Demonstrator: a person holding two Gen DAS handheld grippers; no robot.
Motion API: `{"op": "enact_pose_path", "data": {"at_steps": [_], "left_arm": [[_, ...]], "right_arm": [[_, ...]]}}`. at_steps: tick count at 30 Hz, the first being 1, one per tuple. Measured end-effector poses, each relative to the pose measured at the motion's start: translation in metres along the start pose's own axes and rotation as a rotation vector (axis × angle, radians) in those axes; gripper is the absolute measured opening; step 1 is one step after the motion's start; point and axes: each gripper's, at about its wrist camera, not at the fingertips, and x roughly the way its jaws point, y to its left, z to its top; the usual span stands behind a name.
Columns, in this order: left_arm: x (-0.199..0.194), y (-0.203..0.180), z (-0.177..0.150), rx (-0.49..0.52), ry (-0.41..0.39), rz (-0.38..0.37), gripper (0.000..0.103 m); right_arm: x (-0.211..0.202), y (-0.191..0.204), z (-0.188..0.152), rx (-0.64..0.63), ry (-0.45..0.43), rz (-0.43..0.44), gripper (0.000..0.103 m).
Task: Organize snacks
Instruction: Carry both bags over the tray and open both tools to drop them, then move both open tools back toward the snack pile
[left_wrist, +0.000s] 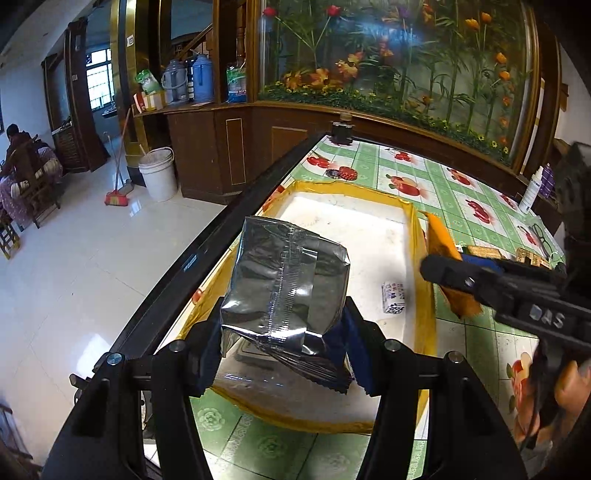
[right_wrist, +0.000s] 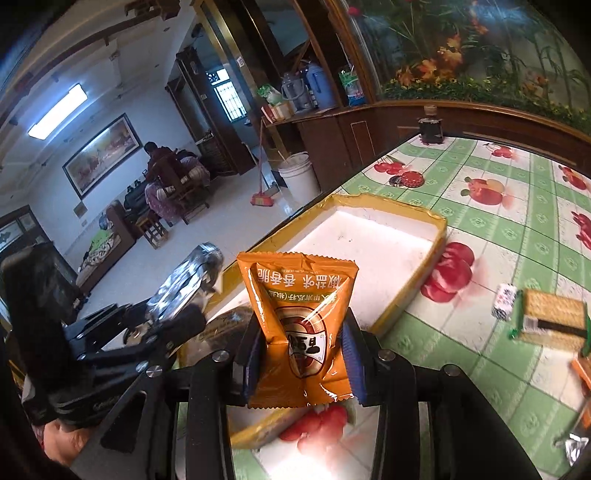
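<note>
Foil pouch (left_wrist: 286, 291), crinkled silver, pinched by left fingers (left_wrist: 356, 347); glossy orange packet (right_wrist: 299, 325) clamped in right fingers (right_wrist: 349, 360).

**What I count on and over the table**

I carry two grippers, and each one clamps a single packet: my left gripper (left_wrist: 282, 354) has one silver foil packet (left_wrist: 284, 288), my right gripper (right_wrist: 301, 354) one orange packet (right_wrist: 299, 325). That makes two snack packets in my jaws.

Below them I count one tray with a yellow rim (left_wrist: 423, 280), and one small white printed packet (left_wrist: 393, 297) lying inside it.

Out on the green checked tablecloth (right_wrist: 480, 354) I count one wrapped stack of crackers (right_wrist: 554, 319), and one small white packet (right_wrist: 503, 301) beside it.

Far end: one dark jar (right_wrist: 430, 129), one red round tin (right_wrist: 412, 180).

On the floor: one white bucket (left_wrist: 158, 173), one broom (left_wrist: 118, 192).
</note>
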Motion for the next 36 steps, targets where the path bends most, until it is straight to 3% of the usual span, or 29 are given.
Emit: {"op": "enact_pose_path", "data": {"at_steps": [17, 23, 26, 36], "left_arm": [[0.03, 0.002, 0.007, 0.013, 0.05, 0.005, 0.057], [0.037, 0.001, 0.007, 0.012, 0.072, 0.01, 0.061], [0.035, -0.001, 0.007, 0.023, 0.064, 0.03, 0.078], [0.019, -0.009, 0.011, 0.044, 0.03, 0.039, 0.078]], "right_arm": [[0.068, -0.004, 0.025, -0.032, 0.075, -0.081, 0.04], [0.074, -0.008, 0.028, -0.037, 0.082, -0.105, 0.05], [0.071, -0.012, 0.028, -0.024, 0.067, -0.113, 0.061], [0.015, -0.03, 0.027, 0.038, -0.042, -0.12, 0.069]]}}
